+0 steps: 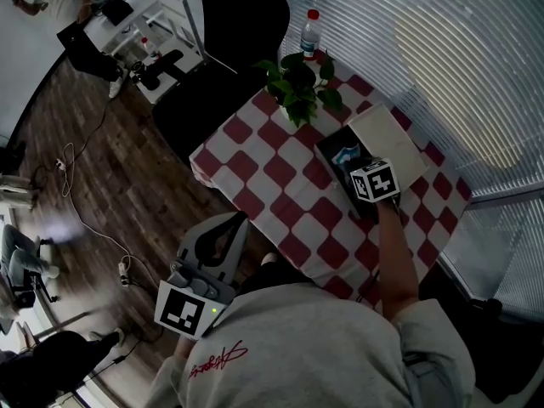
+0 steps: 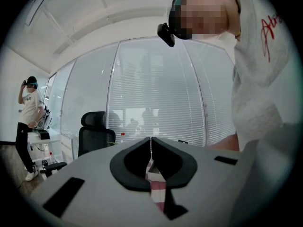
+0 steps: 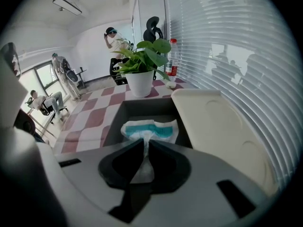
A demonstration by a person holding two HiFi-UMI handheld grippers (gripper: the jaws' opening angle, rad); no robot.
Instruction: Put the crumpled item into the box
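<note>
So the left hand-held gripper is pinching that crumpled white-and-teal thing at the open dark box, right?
Not the left. The right hand-held gripper is pinching the crumpled white-and-teal thing at the open dark box, as the right gripper view shows; the left hand-held gripper is shut and empty.

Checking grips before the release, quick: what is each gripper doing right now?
Left gripper: jaws closed, nothing between them.
Right gripper: jaws closed on the crumpled item, over the open box.

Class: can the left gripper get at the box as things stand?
Probably not: the left gripper, shut, hangs beside the table, and the right gripper, holding the crumpled item, is over the box.
</note>
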